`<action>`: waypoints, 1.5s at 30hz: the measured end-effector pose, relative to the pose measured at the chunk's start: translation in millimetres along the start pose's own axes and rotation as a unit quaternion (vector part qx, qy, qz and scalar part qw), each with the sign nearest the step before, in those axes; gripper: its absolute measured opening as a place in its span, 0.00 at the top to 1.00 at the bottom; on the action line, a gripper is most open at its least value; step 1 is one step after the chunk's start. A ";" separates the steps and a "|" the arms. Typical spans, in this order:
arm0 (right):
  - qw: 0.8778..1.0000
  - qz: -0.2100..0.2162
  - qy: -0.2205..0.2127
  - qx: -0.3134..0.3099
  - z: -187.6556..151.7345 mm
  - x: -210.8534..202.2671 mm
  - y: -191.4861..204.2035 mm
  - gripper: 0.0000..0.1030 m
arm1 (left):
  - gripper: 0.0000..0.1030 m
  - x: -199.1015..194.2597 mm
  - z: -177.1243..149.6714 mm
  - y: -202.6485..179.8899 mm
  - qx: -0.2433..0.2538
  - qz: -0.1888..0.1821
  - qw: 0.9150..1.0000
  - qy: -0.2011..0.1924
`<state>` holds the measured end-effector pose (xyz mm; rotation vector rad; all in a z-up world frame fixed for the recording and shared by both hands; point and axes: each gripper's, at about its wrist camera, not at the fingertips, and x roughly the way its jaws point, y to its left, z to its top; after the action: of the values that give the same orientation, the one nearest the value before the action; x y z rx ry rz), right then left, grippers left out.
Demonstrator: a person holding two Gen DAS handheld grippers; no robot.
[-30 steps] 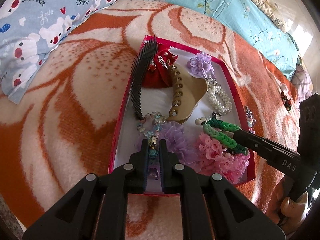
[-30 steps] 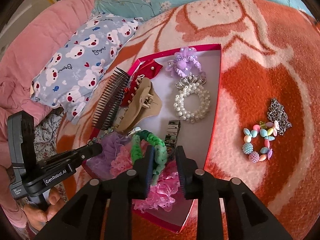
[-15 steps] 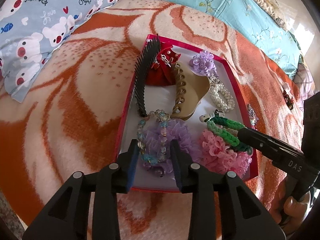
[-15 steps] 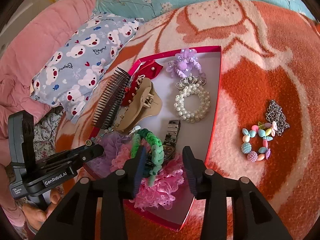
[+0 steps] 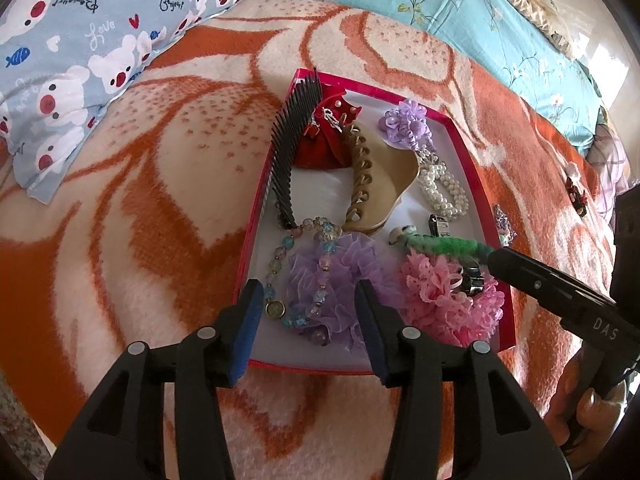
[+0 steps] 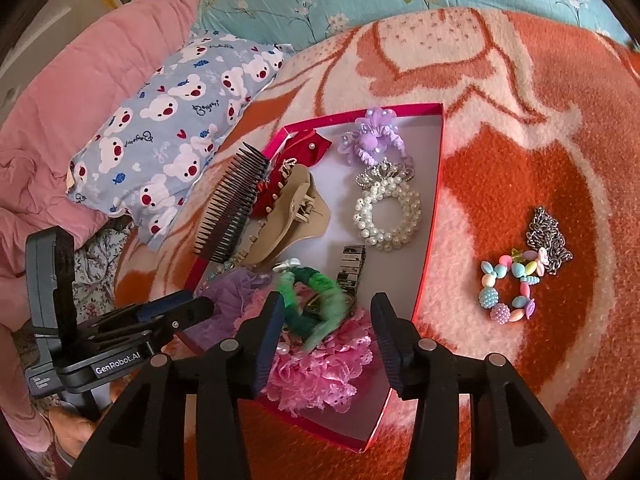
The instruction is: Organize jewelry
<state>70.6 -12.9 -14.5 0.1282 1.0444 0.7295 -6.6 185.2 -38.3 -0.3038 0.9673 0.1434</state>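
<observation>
Already most of the jewelry lies gathered in the red box (image 5: pixel 462 148) on the orange blanket (image 5: pixel 160 200), so the pieces stay in one shallow tray instead of sinking into the fleece. Hovering at the box's near edge, the left tongs (image 5: pixel 308 304) are spread wide and released, above the beaded necklace (image 5: pixel 308 268) that lies draped over the lilac scrunchie (image 5: pixel 352 268). Just beside them, the right tongs (image 6: pixel 326 328) also gape empty over the green braided band (image 6: pixel 316 292), which rests blurred on the pink scrunchie (image 6: pixel 316 376). Along the far-left wall leans a black comb (image 6: pixel 232 208), with the beige claw clip (image 6: pixel 288 216) and pearl bracelet (image 6: pixel 388 216) laid flat beside it. Well outside the box, a pastel bead bracelet (image 6: pixel 508 288) and a silver chain (image 6: pixel 548 236) sit on the blanket, probably the next pieces to collect.
</observation>
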 end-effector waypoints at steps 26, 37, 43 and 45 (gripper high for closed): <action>1.000 -0.012 -0.017 -0.018 -12.3 -37.5 1.1 0.19 | 0.17 -28.3 -6.4 -4.1 -0.001 0.023 1.000 -0.004; 0.996 -0.046 -0.012 -0.077 -30.2 -53.2 13.0 0.06 | 0.16 -44.1 -21.1 -8.2 0.011 0.048 0.999 -0.006; 0.995 -0.051 -0.002 -0.083 -34.7 -62.0 14.0 0.06 | 0.15 -57.7 -25.6 -15.3 0.030 0.074 0.997 -0.010; 0.995 -0.051 0.001 -0.085 -34.5 -66.0 15.5 0.04 | 0.15 -64.2 -26.8 -19.1 0.039 0.086 0.995 -0.014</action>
<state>15.3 -49.1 23.2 -0.0725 0.9800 0.7222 -58.9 159.5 4.2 -0.1461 0.9675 0.2651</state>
